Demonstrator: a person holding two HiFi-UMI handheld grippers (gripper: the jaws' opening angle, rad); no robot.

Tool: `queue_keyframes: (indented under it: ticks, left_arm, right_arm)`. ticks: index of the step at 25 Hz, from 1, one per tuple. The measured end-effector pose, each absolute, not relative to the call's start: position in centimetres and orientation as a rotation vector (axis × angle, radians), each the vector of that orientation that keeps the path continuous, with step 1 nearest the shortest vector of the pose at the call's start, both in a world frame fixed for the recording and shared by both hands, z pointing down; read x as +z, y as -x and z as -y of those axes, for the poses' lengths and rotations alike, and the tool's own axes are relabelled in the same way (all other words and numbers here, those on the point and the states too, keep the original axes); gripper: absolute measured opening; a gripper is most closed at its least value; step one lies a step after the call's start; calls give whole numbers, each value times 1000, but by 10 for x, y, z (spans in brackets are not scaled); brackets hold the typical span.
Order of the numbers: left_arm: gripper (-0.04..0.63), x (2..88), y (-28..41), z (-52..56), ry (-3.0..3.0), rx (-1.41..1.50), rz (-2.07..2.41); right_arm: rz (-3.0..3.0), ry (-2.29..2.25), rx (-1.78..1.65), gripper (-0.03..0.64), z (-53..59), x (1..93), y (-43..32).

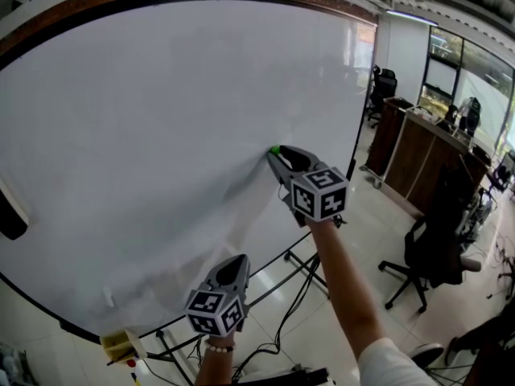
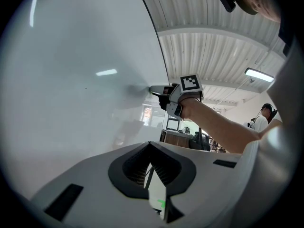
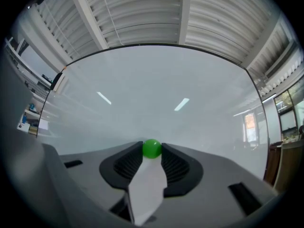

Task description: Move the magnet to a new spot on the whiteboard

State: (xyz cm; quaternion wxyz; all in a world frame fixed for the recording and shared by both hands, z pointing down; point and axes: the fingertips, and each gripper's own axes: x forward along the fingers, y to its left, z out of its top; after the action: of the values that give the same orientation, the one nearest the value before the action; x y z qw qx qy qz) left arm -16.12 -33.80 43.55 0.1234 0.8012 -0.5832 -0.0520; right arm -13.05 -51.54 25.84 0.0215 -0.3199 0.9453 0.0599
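A: Magnet (image 3: 152,148) location?
B: Stuck on the whiteboard (image 1: 145,135), right of centre; right gripper (image 1: 278,158) has its jaws clamped on it, tips touching both sides.
A: Left gripper (image 2: 149,144)?
B: Jaws pressed together, nothing in them; hanging low near the board's bottom edge.
A: Handling?
B: Small, round, hard, probably light; glossy, so likely slippery; grip across its widest part, close to the board; expect magnetic pull resisting lift-off.
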Motion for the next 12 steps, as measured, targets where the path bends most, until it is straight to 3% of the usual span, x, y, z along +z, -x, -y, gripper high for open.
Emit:
queue_keyframes:
  ticks: [6, 12]
  left_arm:
    - [-8, 439, 154, 332, -2349, -119, 1691]
    - [-8, 450, 143, 328, -2351, -91, 1662]
  right_arm:
    - [-2935, 962, 217, 133, 497, 253, 117]
    - [-2911, 948, 210, 133, 448, 259, 46]
